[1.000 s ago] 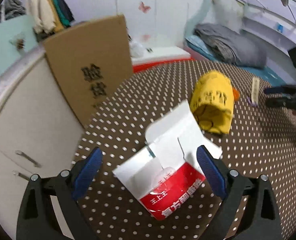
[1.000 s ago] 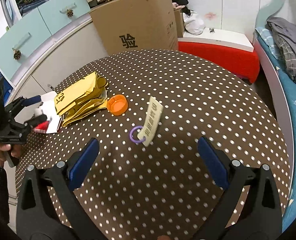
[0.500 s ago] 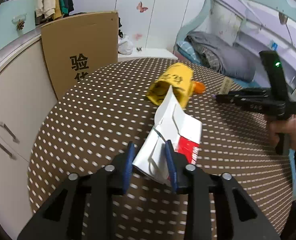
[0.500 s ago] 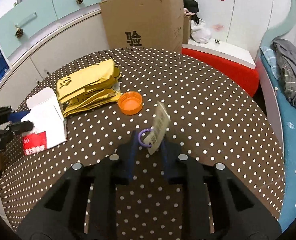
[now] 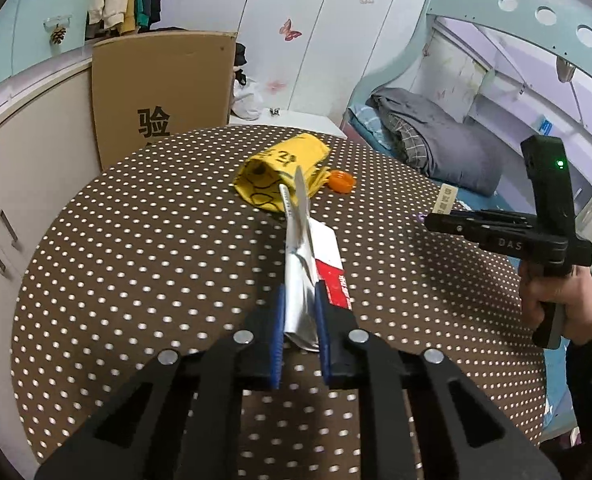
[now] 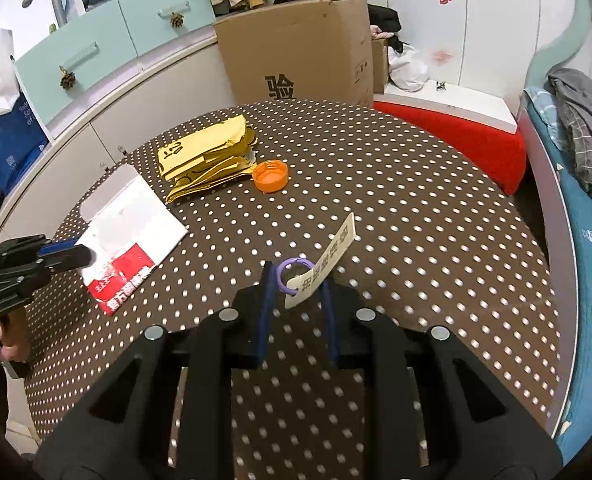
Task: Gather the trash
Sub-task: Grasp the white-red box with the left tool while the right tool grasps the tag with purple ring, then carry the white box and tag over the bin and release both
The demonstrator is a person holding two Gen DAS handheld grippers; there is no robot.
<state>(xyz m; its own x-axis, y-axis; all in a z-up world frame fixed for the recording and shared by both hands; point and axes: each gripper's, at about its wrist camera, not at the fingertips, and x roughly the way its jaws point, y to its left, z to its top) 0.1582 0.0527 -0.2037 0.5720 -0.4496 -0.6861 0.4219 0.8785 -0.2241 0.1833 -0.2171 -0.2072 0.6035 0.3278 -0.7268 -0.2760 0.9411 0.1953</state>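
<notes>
My left gripper [image 5: 299,300] is shut on a flattened red and white carton [image 5: 301,264], held on edge above the polka-dot table [image 5: 136,240]; the carton also shows in the right wrist view [image 6: 130,236]. My right gripper [image 6: 296,280] is shut on a cream tag with a purple ring [image 6: 319,268], lifted off the table. A crumpled yellow bag [image 6: 206,160] and an orange bottle cap [image 6: 270,176] lie on the table beyond both grippers; they also show in the left wrist view, the bag [image 5: 276,176] and the cap [image 5: 340,181].
A tall cardboard box [image 6: 296,48] stands behind the table against curved cabinets [image 6: 96,92]. A red bench [image 6: 455,136] and a bed [image 6: 583,208] lie to the right. The table's round edge falls away on all sides.
Both grippers closed from wide open, the left on the carton, the right on the tag. Both items have been lifted, the carton turned on edge.
</notes>
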